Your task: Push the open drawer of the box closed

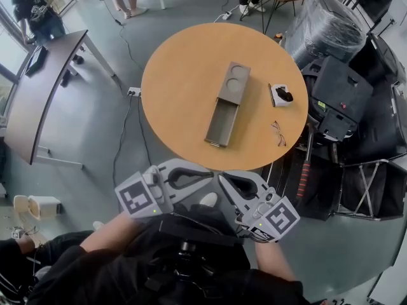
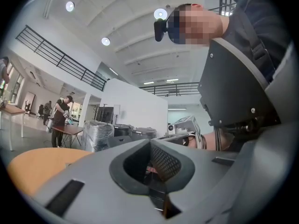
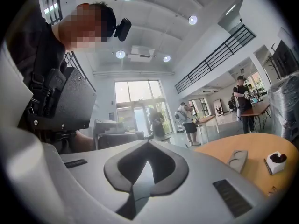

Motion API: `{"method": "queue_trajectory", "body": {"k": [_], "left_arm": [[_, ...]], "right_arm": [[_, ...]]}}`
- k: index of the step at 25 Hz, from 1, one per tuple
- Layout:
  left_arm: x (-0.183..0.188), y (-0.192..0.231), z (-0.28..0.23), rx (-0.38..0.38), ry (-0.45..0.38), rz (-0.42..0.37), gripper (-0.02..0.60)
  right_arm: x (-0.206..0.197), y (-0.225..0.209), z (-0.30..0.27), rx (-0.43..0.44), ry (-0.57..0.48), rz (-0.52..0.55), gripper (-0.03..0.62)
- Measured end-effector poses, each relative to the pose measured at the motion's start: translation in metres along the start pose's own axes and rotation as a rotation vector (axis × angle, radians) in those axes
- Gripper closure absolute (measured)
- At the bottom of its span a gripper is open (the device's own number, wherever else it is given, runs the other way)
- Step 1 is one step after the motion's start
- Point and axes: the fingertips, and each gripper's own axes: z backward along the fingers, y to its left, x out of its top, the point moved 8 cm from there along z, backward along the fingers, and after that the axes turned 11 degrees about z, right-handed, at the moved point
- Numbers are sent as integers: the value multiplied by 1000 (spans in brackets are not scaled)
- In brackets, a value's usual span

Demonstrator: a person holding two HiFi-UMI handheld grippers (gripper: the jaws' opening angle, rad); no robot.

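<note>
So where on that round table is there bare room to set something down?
The whole left half of the table, from its rim to the box and its open drawer, is bare. Crowded on the right: a small white holder and glasses lie beside the box.

Grey box, tan table, small white block, possibly black-topped.

The box is a slim, grey, oblong case with two round recesses sunk side by side into its flat top, lying flat near the middle of the round wooden counter, its long axis slanting from far right to near left in the head view. Its drawer, a matching grey open-topped tray, stands pulled far out of the box's near end, in line with the box and resting on the counter.
</note>
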Motion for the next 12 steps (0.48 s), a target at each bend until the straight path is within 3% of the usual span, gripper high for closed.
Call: {"method": "queue_trajectory", "body": {"k": [12], "left_arm": [[-27, 42, -25, 101, 8, -50, 553]], "right_arm": [[-43, -46, -8, 9, 25, -84, 576]]}}
